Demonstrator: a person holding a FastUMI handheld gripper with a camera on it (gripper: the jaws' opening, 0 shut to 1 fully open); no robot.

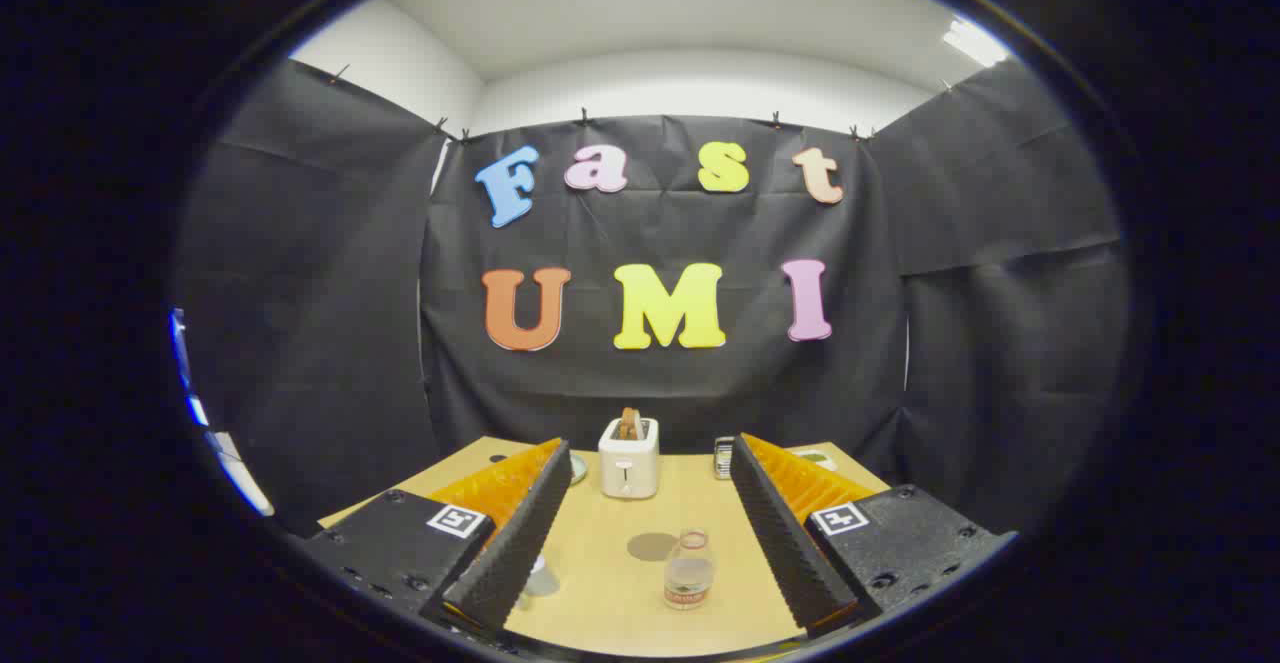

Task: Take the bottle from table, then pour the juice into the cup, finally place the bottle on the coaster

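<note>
Table (610,603): I see a light wooden top running from under my fingers back to the black cloth wall, with every item below standing on it.
Gripper (645,533): my two fingers are spread wide apart, released, with nothing pressed between them; each has a black ribbed pad on the inner face, an orange body behind it and a square marker on the black block at its base.
Toaster (629,457): a white one stands at the far end of the table, well beyond my fingertips, and I can make out a brown slice poking up from its slot.
Bottle (689,569): a small clear one stands upright between my fingers, nearer the right one and touching neither; it has a band at its base, and I cannot tell the liquid level.
Coaster (651,546): a flat dark round disc lies just beside the bottle, slightly further back.
Cup (540,578): a clear one sits close against my left finger, partly hidden behind it.
Small object (723,457): something dark stands by my right fingertip; too small for me to identify.
</note>
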